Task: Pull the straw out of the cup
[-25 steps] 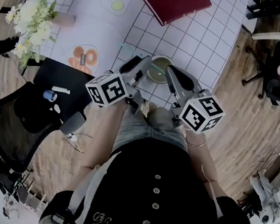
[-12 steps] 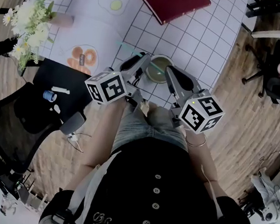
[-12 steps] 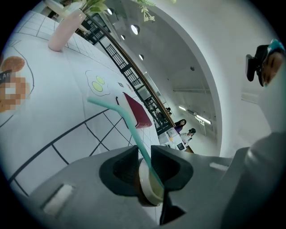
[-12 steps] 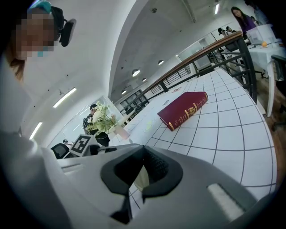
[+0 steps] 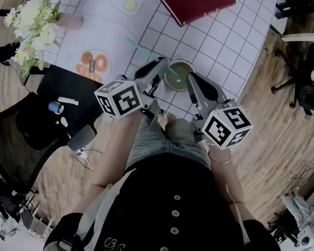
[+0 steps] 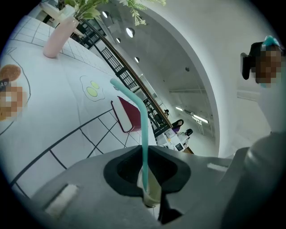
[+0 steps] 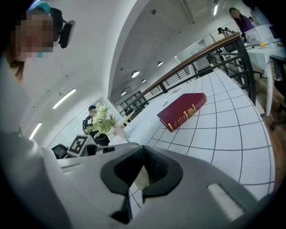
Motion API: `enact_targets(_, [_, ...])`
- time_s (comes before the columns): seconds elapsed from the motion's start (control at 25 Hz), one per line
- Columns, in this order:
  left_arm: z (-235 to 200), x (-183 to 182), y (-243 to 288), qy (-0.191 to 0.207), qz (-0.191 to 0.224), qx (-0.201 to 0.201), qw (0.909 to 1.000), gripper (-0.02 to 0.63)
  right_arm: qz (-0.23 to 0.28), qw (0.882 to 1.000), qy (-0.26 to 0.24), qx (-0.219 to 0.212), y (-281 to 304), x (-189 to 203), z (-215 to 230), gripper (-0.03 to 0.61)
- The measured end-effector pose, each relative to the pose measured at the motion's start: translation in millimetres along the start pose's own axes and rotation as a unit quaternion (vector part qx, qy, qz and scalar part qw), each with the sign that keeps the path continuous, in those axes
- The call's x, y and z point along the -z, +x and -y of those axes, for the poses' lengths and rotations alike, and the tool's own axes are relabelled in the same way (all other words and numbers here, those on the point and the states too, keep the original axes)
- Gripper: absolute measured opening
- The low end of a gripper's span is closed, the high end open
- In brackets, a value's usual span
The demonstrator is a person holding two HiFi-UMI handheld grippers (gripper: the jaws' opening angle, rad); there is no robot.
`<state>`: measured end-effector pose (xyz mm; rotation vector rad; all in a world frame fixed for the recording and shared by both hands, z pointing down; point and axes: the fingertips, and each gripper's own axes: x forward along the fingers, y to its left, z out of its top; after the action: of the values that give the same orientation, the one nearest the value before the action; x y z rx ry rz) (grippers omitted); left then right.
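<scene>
A pale cup (image 5: 179,77) of greenish drink stands on the white gridded table near its front edge. A teal bendy straw (image 5: 140,47) leans out of it to the left. In the left gripper view the straw (image 6: 144,134) runs down through the notch of my left gripper (image 6: 149,197) into the cup (image 6: 153,193). Those jaws are closing, with the straw between them. My left gripper (image 5: 158,66) sits at the cup's left rim. My right gripper (image 5: 190,81) is at its right rim, jaws nearly together on the cup's wall (image 7: 141,178).
A dark red book (image 5: 195,3) lies at the far side of the table. A pink vase of flowers (image 5: 34,20) stands at the left, beside a placemat with doughnut pictures (image 5: 93,64). A black chair (image 5: 16,141) and wooden floor lie below the table edge.
The left jaws have drawn together round the straw. The straw's free end has swung a little up and to the left in the head view. The right gripper has not moved.
</scene>
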<state>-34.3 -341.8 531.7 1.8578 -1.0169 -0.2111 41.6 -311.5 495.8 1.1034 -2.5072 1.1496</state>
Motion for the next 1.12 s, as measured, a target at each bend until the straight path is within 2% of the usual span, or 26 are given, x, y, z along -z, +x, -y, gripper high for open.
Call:
enact_targets(0.32, [10.4, -5.2, -4.1, 0.009, 0.012, 0.007, 0.9999, 0.029, 0.016, 1.000, -0.005, 0.003, -9.5, -5.3, -4.9, 0.000])
enact_targets(0.76, [46.4, -21.0, -16.4, 0.025, 0.035, 0.041, 0.9982, 0.029, 0.052, 0.998, -0.019, 0.008, -27.7, -20.9, -17.5, 0.000])
enact_targets(1.12, [81.4, -40.4, -24.4, 0.063, 0.044, 0.075, 0.9942, 0.029, 0.092, 0.995, -0.044, 0.017, -41.8, -46.7, -27.2, 0.000])
